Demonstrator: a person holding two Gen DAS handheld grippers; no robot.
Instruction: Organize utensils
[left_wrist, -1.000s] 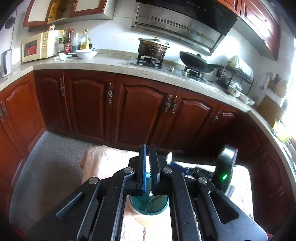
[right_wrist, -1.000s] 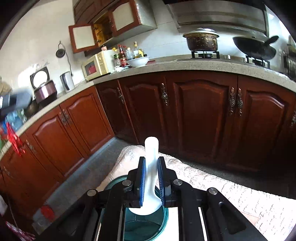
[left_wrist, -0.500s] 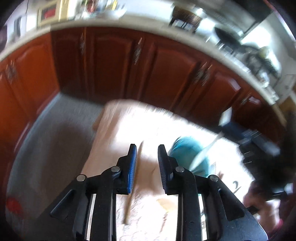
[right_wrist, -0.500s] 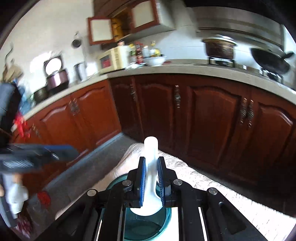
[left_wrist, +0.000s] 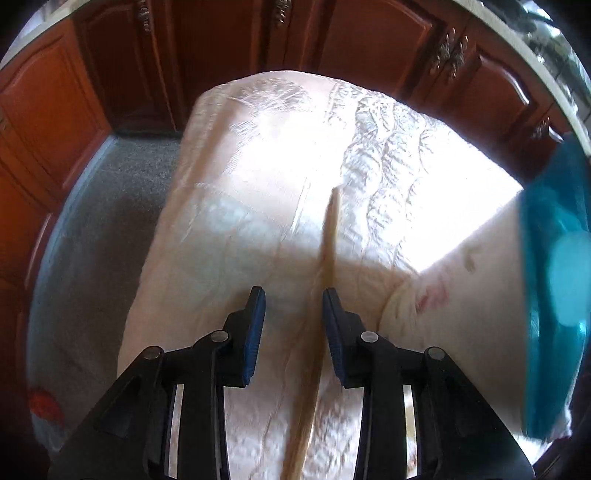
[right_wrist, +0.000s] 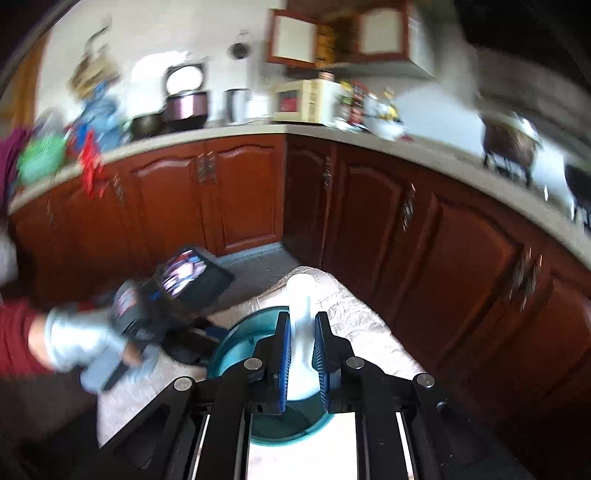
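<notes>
The jaws of the left gripper (left_wrist: 293, 325) are seen parted, having just been opening, with a long pale wooden utensil (left_wrist: 327, 251) lying on the cloth between them and running up the picture; the pads are not pressed on it, though blur makes its exact kind hard to tell. The jaws of the right gripper (right_wrist: 302, 354) are clamped narrowly on the handle of a white spoon (right_wrist: 301, 302), which is held over the open mouth of the teal cup (right_wrist: 236, 343). The cup is stood on the cream tablecloth (left_wrist: 258, 177), and its blue-green wall is seen at the right edge of the left wrist view.

The task is judged to be midway: one utensil is being held at the cup but is not yet released, and the wooden one is not yet gripped.

Compared with a second earlier, the left gripper, then shut and empty above the cup with the kitchen counter in view, has been brought down and tilted toward the cloth. The right gripper's hold on the spoon is unchanged, though its view has been rolled, and a gloved hand (right_wrist: 79, 343) with the other gripper is now caught at the left.
</notes>
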